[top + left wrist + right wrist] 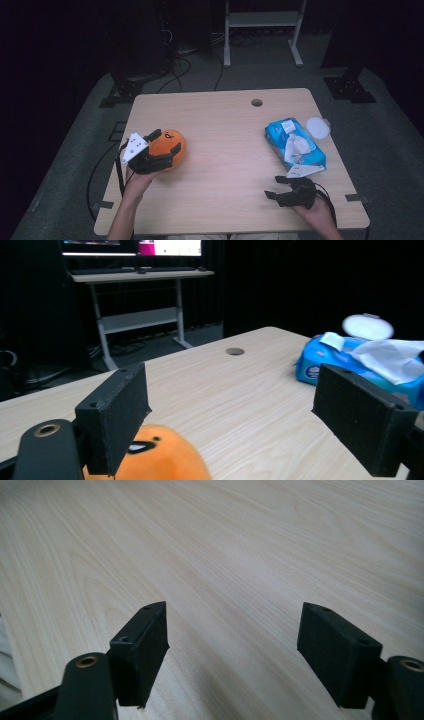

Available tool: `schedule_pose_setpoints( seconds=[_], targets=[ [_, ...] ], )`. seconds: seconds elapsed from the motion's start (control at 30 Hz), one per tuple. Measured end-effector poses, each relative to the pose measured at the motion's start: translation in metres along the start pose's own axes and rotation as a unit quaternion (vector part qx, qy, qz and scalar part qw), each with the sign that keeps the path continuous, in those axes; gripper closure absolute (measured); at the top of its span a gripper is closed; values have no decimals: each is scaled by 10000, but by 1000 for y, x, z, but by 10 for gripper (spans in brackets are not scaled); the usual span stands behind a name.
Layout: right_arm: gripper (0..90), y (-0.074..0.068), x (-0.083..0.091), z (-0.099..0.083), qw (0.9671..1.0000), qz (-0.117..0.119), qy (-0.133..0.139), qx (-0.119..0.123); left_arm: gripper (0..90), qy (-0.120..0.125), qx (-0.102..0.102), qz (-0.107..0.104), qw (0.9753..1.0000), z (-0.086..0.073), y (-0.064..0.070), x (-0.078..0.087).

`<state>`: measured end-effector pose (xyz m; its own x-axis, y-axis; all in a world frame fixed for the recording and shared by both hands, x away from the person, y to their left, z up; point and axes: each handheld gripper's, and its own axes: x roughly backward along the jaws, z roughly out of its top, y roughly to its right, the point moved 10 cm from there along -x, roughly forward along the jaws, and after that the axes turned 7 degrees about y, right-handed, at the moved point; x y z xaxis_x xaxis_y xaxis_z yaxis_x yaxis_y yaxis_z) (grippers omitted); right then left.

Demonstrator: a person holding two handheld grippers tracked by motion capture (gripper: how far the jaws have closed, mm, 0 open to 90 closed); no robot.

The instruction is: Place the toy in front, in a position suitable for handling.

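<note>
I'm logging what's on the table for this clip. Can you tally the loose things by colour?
Orange: 1, the orange plush toy
Blue: 1, the blue wet-wipes pack, lid flipped open and a wipe sticking out
Total: 2

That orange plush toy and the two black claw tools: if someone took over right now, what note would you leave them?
Left gripper: open, jaws either side of the round orange plush toy with a small printed face, not closed on it; the toy sits on the light wooden table, left side.
Right gripper: open, holds nothing, low over bare wood near the front right.
Blue pack of wet wipes: right side, round white lid flipped open, one wipe sticking out.
Done: left gripper lined up on the toy.
Left: probably close on the toy and lift it.
</note>
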<state>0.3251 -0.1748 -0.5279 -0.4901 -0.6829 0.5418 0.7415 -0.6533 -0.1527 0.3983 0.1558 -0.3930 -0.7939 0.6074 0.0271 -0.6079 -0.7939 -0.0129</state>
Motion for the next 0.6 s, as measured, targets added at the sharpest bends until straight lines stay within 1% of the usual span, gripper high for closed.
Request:
schedule_pose_setpoints(
  seconds=[0.1,0.23,0.27,0.3,0.33,0.4,0.43,0.47,0.5,0.57,0.6],
  targets=[
    [273,0,0,0,10000,0,-4,-5,142,-1,-5,113,9999,-1,-8,3],
    [273,0,-1,0,10000,4,-5,20,142,-25,-39,222,9997,-4,-16,5],
    [273,0,0,0,10000,3,-5,18,143,-25,-39,222,9997,-4,-16,5],
    [273,0,0,0,10000,2,-4,17,143,-50,-37,287,9996,-6,-21,6],
    [273,0,0,0,10000,2,-6,12,143,-50,-37,287,9996,-6,-21,6],
    [273,0,-1,0,10000,4,-8,11,142,-105,-65,409,9991,-10,-29,8],
    [273,0,-1,0,10000,7,-5,16,142,-105,-65,409,9991,-10,-29,8],
    [273,-1,-1,0,10000,10,-5,17,142,-122,-37,465,9988,-13,-34,9],
    [273,-1,-1,0,10000,10,-5,17,142,-122,-37,465,9988,-13,-34,9],
    [273,-1,-1,0,10000,10,-6,20,142,-186,-66,564,9982,-18,-41,11],
    [273,-1,-1,0,10000,10,-6,20,142,-186,-66,564,9982,-18,-41,11]
  ],
)
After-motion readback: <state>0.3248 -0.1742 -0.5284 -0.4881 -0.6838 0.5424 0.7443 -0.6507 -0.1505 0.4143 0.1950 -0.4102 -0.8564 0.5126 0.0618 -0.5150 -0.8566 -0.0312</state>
